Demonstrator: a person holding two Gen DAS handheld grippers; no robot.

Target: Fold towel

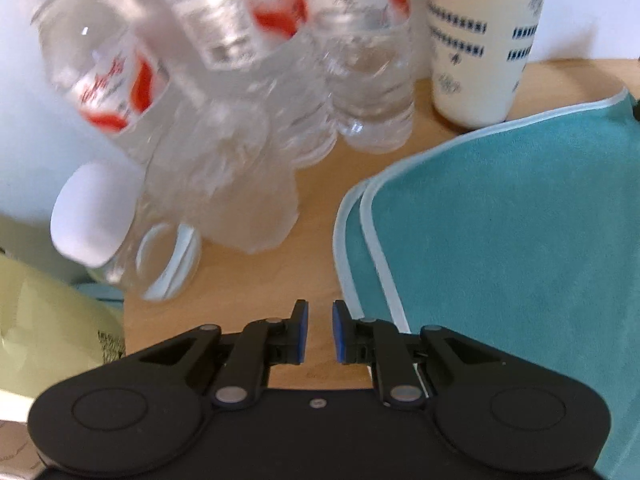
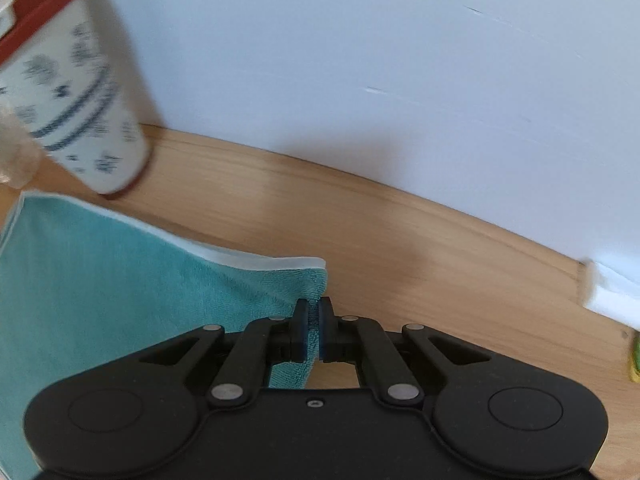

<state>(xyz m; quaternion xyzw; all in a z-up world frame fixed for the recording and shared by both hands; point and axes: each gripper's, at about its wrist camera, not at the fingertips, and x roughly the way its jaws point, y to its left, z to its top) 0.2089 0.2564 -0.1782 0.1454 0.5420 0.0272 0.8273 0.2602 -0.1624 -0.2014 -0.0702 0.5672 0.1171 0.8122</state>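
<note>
1. Light wooden bench runs against a plain white wall; both wrist views are partly blurred.
2. Teal terry-cloth towel with pale piped edging lies on the bench, spread over the right side of the left wrist view. Two edge lines run side by side at its near corner, so two layers show there.
3. Left hand-held gripper: blue-padded fingers set a little apart, nothing between them, bare bench below. The towel edge is just beside its right finger.
4. Right hand-held gripper: fingers pressed together, pinching the towel at its right-hand edge near the corner; cloth shows between the pads.
5. Cluster of clear plastic water bottles w/ red-and-white labels stands at the back left of the bench, wrapped in clear film. They look filled w/ clear liquid, but blur makes the level hard to tell.
6. One more clear bottle w/ white cap lies tilted in front of the cluster, cap toward the camera; contents can't be told.
7. Cream cylindrical container w/ dark blue pattern stands upright by the towel's far edge, right of the bottles. In the right wrist view the same container has a red lid on; contents hidden.
8. Pale yellow-green rounded object sits at the left edge, unclear what it is.
</note>
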